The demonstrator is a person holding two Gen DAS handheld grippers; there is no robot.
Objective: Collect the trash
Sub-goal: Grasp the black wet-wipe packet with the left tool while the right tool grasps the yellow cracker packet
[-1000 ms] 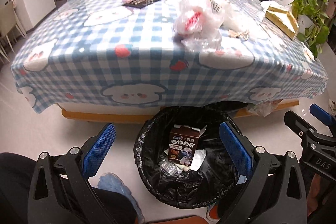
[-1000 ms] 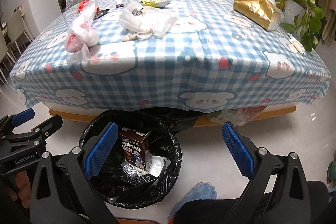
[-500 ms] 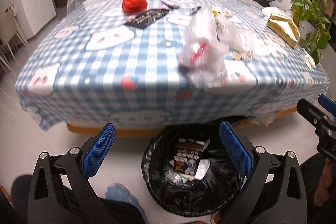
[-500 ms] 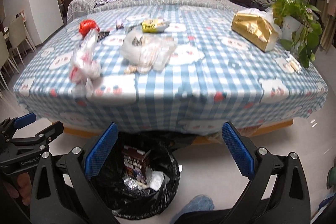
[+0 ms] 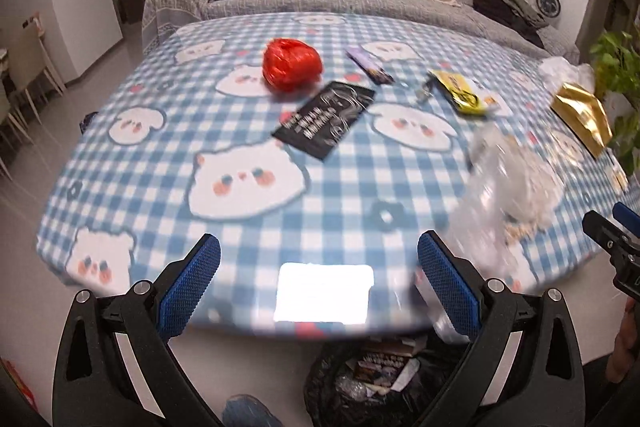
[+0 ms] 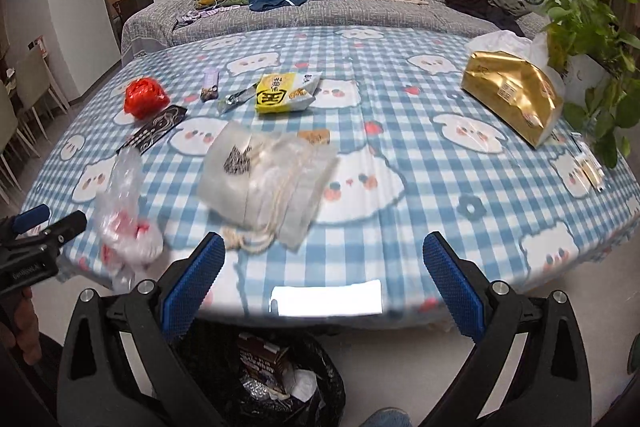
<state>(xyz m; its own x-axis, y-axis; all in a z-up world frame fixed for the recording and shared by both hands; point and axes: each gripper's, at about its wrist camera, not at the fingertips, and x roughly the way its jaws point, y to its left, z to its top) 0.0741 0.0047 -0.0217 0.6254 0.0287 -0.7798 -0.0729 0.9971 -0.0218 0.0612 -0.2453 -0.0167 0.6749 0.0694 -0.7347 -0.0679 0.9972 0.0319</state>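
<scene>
A black-lined trash bin point(image 6: 256, 379) stands on the floor below the near edge of a tabletop point(image 6: 420, 187) covered in blue checked cloth with cartoon bears. The bin already holds a brown drink carton point(image 6: 262, 361) and some crumpled wrappers, so the task appears started but far from finished, since most of the trash lies on the cloth beyond the bin. Nearest the bin, at the cloth's edge, sits a crumpled clear plastic bag with red print point(image 6: 126, 211); just beyond it lies a pile of clear bags with string point(image 6: 268, 175). Farther from the bin are a black flat packet point(image 5: 325, 119), a red plastic ball of wrap point(image 5: 292, 65), a purple wrapper point(image 6: 210, 85) and a yellow snack bag point(image 6: 286, 93). A gold tissue box point(image 6: 516, 95) lies far from the bin to the right; it may not be trash. The left gripper point(image 5: 318, 289) and the right gripper point(image 6: 326, 283) both hover above the bin, each with its blue pads spread wide and holding nothing. The right wrist view shows the bag pile and gold box sharply, and the carton in the bin clearly; the left wrist view blurs these but shows the black packet and red ball more fully.
</scene>
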